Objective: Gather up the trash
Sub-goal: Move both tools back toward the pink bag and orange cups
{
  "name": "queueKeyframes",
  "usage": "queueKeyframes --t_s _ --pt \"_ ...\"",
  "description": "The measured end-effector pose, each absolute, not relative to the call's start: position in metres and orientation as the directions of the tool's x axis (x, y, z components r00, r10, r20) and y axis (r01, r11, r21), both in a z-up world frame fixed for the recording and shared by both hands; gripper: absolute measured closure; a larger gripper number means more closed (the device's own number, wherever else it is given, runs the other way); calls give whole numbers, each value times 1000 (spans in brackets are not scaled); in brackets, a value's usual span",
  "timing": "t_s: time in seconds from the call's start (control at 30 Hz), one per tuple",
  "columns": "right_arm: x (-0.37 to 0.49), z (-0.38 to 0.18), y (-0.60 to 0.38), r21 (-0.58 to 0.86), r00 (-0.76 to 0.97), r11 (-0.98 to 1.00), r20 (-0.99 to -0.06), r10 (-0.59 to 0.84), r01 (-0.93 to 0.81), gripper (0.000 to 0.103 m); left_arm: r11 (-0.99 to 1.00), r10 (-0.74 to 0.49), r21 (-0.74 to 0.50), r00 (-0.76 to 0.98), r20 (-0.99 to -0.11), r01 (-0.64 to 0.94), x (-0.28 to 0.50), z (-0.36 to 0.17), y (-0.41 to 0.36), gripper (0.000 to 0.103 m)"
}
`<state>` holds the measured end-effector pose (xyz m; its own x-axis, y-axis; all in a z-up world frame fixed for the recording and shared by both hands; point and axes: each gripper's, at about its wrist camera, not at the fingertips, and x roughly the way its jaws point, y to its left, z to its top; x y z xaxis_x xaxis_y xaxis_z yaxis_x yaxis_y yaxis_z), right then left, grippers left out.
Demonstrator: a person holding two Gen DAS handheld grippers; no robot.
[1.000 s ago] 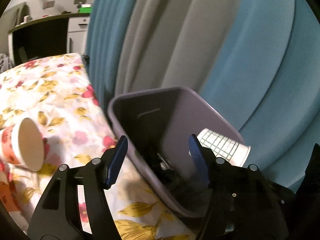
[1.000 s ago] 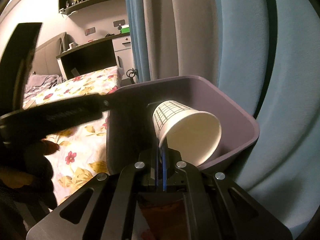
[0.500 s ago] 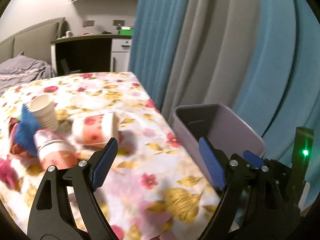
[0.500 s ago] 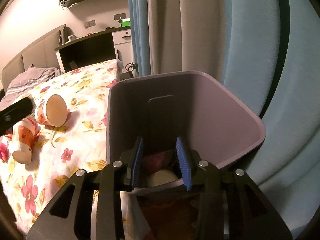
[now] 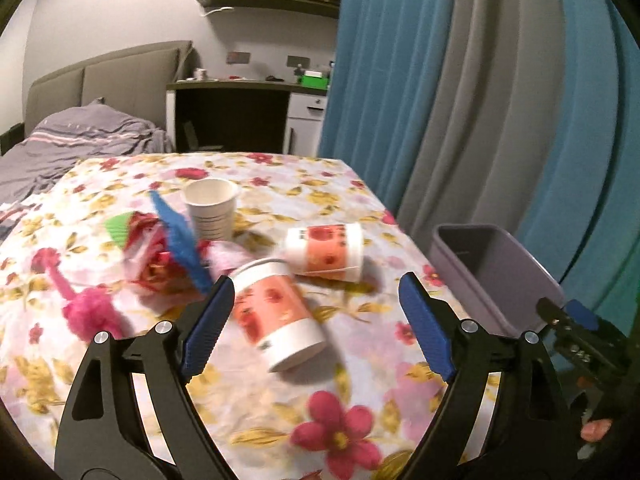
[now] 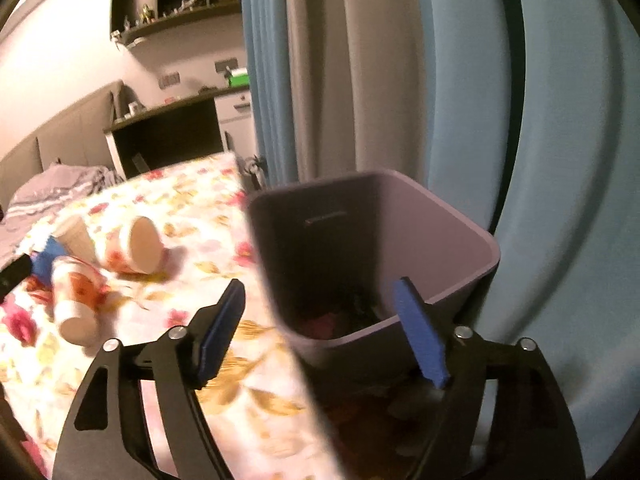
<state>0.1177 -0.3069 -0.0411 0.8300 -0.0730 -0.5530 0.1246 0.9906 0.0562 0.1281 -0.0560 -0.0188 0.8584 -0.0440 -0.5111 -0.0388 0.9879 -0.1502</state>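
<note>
A purple bin stands beside the floral table's right edge; it also shows in the left wrist view. Dark trash lies at its bottom. My right gripper is open and empty above the bin's near rim. My left gripper is open and empty above the table, just in front of a red-and-white paper cup lying on its side. A second such cup lies behind it. A white cup stands upright farther back. Crumpled red wrappers, blue paper and a pink pompom lie at the left.
Blue and grey curtains hang close behind the bin. The floral tablecloth covers the table up to its right edge. A bed and a dark desk stand beyond the table.
My right gripper has opened and dropped the checked white cup into the bin, then pulled back. My left gripper has swung left from the bin toward the cups on the table.
</note>
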Motion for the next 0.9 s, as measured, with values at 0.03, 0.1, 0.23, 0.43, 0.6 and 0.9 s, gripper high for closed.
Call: queueKeyframes --t_s 0.03,0.1,0.23,0.43,0.6,0.9 --pt "115 -38 -302 62 837 991 -543 -67 120 24 988 -39 -149 860 -509 -44 125 -18 -53 20" --pt "108 -32 -289 71 853 992 -520 -50 102 21 988 -26 -145 864 -504 -55 119 -16 -44 20" --pt "99 -23 -265 75 871 995 -492 -18 63 19 986 -8 -147 863 -505 -77 112 -18 -29 20" --pt "90 -22 -230 65 876 998 -482 24 9 18 983 28 -145 862 -506 -117 100 -20 -4 20" --pt "90 -26 -206 66 869 997 -491 55 -26 18 980 62 -134 859 -509 -150 95 -25 12 20" --pt "95 -36 -174 58 858 996 -505 93 -74 18 970 104 -131 840 -533 -204 92 -39 41 20"
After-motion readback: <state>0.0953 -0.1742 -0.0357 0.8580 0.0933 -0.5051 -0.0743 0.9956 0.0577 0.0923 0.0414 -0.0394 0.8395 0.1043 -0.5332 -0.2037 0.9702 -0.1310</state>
